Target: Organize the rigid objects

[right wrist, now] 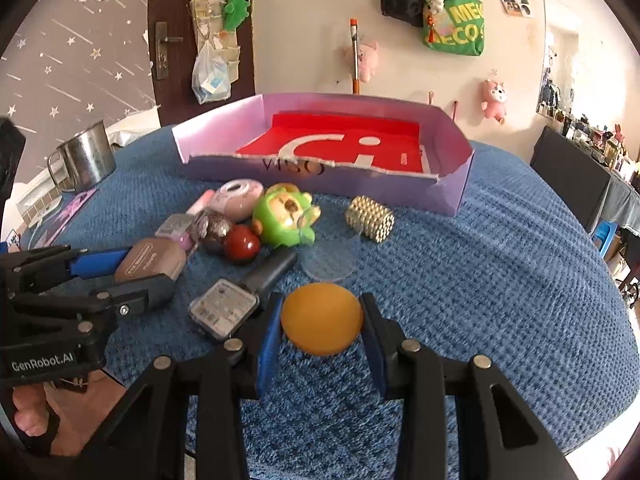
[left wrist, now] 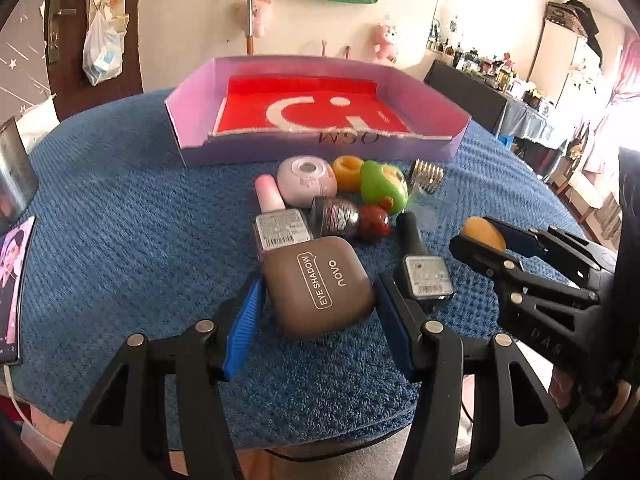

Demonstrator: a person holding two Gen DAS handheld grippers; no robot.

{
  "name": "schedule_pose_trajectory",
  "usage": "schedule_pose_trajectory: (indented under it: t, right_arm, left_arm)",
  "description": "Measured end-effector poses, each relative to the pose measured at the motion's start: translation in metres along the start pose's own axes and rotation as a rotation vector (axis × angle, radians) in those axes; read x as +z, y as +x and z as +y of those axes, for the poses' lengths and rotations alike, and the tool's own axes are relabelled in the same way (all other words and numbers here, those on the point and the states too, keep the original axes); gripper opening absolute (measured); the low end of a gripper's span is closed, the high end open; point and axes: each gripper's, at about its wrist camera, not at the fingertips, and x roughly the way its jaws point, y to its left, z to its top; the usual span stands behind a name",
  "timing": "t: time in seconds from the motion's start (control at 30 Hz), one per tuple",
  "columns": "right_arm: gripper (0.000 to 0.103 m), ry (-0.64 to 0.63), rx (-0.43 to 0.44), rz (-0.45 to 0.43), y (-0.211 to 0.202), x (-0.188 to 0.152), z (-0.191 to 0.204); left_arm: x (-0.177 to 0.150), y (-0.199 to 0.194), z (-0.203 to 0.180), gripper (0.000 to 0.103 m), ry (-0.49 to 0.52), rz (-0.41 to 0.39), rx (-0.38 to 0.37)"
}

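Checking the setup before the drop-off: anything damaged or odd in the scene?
Yes: the purple box has a ragged, torn top edge along its near wall, dipping unevenly. Otherwise, the bottles, including the black-capped bottle, lie on their sides in the clutter on the blue cloth.

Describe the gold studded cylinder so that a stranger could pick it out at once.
Start at the shallow purple box with the red lining, at the far side of the blue cloth. Just in front of its near wall, towards the right end, the gold studded cylinder lies on its side. It is the only metallic, bead-covered piece, set apart to the right of the green toy.
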Motion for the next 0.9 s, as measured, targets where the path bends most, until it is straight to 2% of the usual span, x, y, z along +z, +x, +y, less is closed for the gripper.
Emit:
schedule_pose_trajectory:
  t: [0.53,0.9]
  right_arm:
    - [0.04,0.015,0.022,-0.09,-0.01,0.057,-0.014]
    - [0.04,0.039,0.033,-0.089,0.0,0.086,-0.024]
  left_arm:
    - [0.047,-0.007,0.009,0.054,0.025,-0.101,0.01]
    - [0.083,0.0,0.018,0.054,0.03,-0.13,0.02]
